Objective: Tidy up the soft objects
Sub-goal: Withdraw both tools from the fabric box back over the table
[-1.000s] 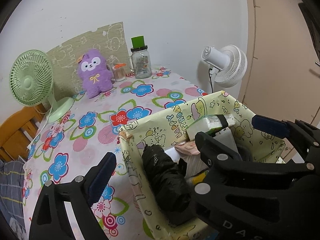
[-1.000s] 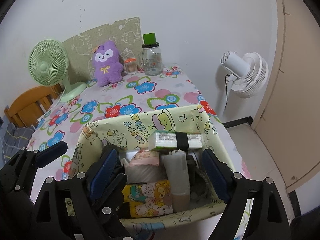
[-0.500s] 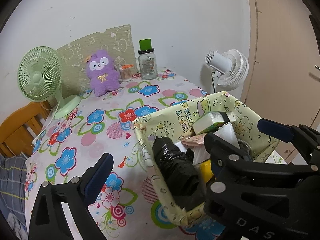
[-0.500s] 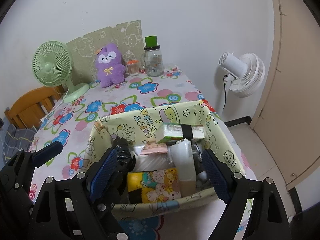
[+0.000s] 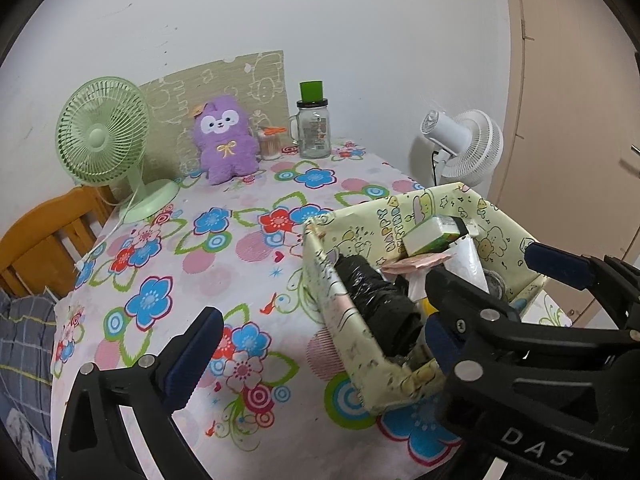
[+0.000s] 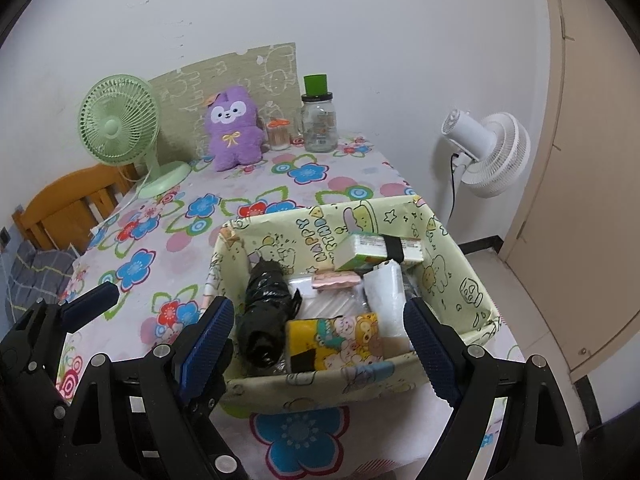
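Both grippers have drawn back from the yellow cartoon-print fabric storage box [image 6: 460, 276], which now sits farther off. Left gripper [image 5: 316, 344] jaws are opening, empty; right gripper [image 6: 320, 332] is released, empty. Purple plush bear [image 6: 234, 128] leans against the wall, unstored

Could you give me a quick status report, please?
Left gripper opening, empty. Right gripper open, empty, over the box. Plush at far edge, path clear.
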